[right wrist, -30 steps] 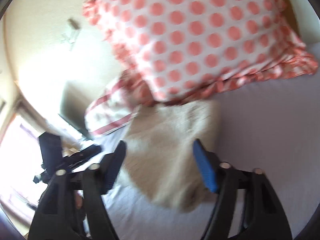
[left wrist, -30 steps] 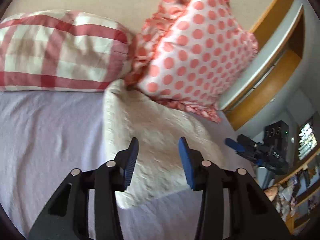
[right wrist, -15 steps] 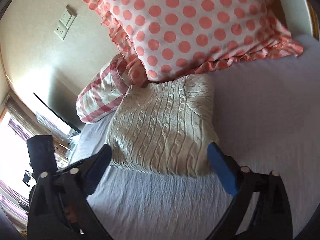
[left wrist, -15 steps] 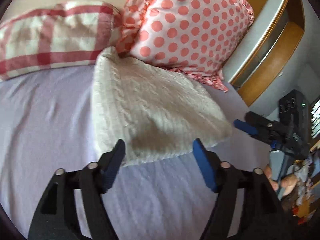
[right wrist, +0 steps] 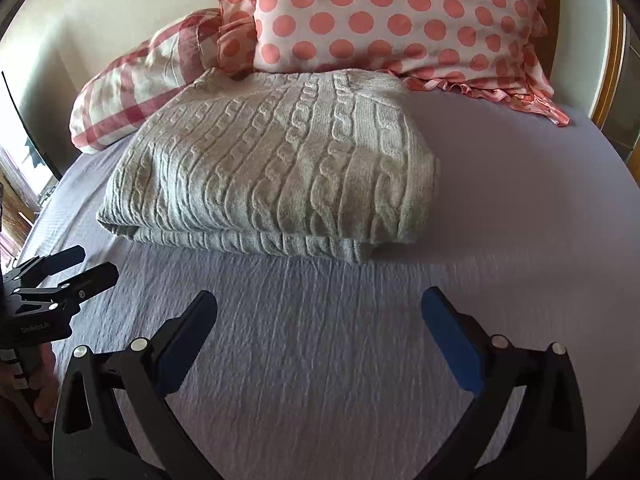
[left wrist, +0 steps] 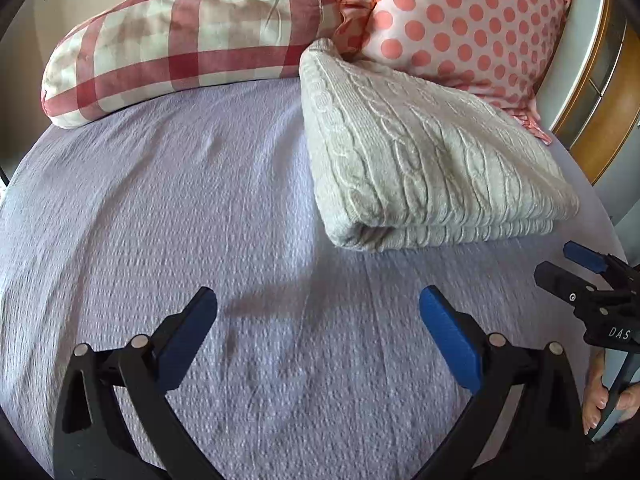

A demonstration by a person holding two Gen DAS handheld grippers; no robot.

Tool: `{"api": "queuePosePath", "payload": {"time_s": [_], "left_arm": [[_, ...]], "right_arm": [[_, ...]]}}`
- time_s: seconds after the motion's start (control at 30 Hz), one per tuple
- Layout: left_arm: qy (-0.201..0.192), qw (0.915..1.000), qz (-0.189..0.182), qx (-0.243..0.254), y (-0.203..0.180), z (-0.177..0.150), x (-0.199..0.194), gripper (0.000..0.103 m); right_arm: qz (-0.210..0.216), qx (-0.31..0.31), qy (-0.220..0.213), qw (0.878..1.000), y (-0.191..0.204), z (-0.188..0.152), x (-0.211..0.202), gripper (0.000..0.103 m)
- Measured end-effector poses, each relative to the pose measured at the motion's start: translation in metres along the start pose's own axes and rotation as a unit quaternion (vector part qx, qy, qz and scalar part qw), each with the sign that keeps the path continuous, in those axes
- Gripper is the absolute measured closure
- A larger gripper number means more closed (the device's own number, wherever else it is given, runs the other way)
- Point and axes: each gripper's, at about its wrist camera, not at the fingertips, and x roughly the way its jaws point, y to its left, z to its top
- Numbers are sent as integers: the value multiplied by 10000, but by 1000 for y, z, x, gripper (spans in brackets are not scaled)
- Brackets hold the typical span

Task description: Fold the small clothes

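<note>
A cream cable-knit sweater (left wrist: 420, 152) lies folded into a thick rectangle on the lilac bedspread (left wrist: 180, 220), its far edge against the pillows. It also shows in the right wrist view (right wrist: 280, 160). My left gripper (left wrist: 318, 316) is open and empty, hovering over bare bedspread in front of the sweater's left corner. My right gripper (right wrist: 318, 316) is open and empty, hovering in front of the sweater's near folded edge. Each gripper shows at the edge of the other's view: the right gripper (left wrist: 588, 276) and the left gripper (right wrist: 60, 276).
A red-and-white checked pillow (left wrist: 180, 44) and a pink polka-dot pillow (left wrist: 460, 20) lean at the head of the bed. A wooden headboard and shelf (left wrist: 600, 92) stand at the right. The lilac bedspread (right wrist: 520, 184) extends right of the sweater.
Both grippers have opened wide and drawn back from the sweater toward the near side of the bed. The sweater now lies released and folded.
</note>
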Motion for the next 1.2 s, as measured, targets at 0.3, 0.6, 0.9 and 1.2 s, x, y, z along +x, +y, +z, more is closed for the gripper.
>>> {"api": "queuePosePath", "payload": {"time_s": [0.3,0.6,0.9,1.2], "left_arm": [[36,9988,358,320,-10,-4,4,2],[56,9985,392,385,-11,-3,5,2],[54,9985,396,384,-11,-3,6,2],[52,9985,399,380,-11,-4,6,2]], "right_arm": [[-308,-184,178,9992,8,-1,8,1],[-522,-345,259,9977,16,-1,13,1],[-521,-350,260,9977,16,-1,13,1],[-519,-352,260,9977,16,-1,13,1]]}}
